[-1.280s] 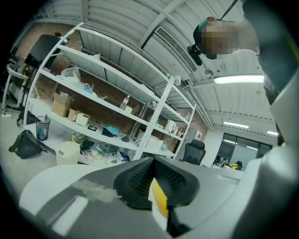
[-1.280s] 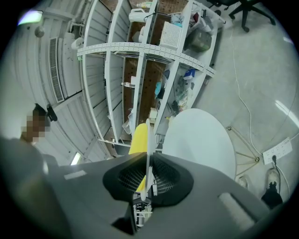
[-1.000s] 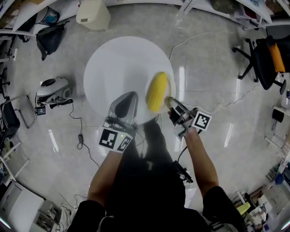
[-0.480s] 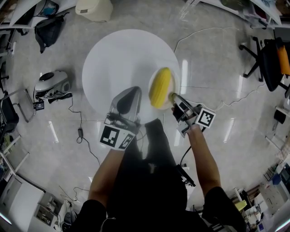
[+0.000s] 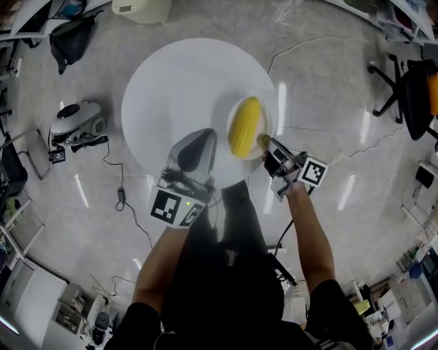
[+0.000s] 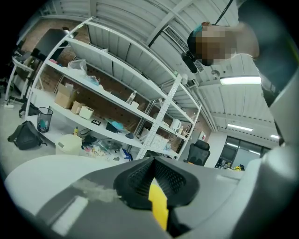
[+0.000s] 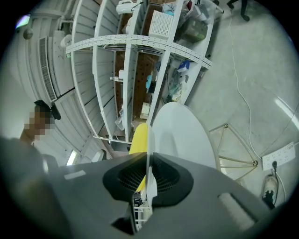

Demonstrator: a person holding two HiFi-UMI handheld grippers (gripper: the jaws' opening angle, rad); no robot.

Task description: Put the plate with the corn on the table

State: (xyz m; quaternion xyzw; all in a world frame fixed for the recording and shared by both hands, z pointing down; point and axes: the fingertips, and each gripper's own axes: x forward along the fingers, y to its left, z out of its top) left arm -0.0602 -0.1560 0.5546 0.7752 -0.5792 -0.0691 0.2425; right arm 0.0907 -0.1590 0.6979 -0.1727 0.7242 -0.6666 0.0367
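Note:
A yellow corn cob (image 5: pixel 244 126) lies on a small white plate (image 5: pixel 267 122) over the right near part of the round white table (image 5: pixel 178 82). My right gripper (image 5: pixel 268 145) is shut on the plate's near rim. In the right gripper view that rim (image 7: pixel 148 144) runs edge-on between the jaws, with the corn (image 7: pixel 139 137) to its left and the table (image 7: pixel 182 135) beyond. My left gripper (image 5: pixel 195 152) hovers over the table's near edge, left of the plate, jaws together. In the left gripper view (image 6: pixel 156 184) a thin yellow strip shows in the seam; what it is I cannot tell.
On the floor stand a grey-white machine (image 5: pixel 76 123) with cables at the left, a beige bin (image 5: pixel 140 8) and a black bag (image 5: pixel 68 37) at the back, and an office chair (image 5: pixel 410 89) at the right. White shelving (image 6: pixel 117 93) stands beyond the table.
Both grippers and the plate with the corn have sunk toward the tabletop. The right grip on the rim is unchanged and the left jaws have stayed together.

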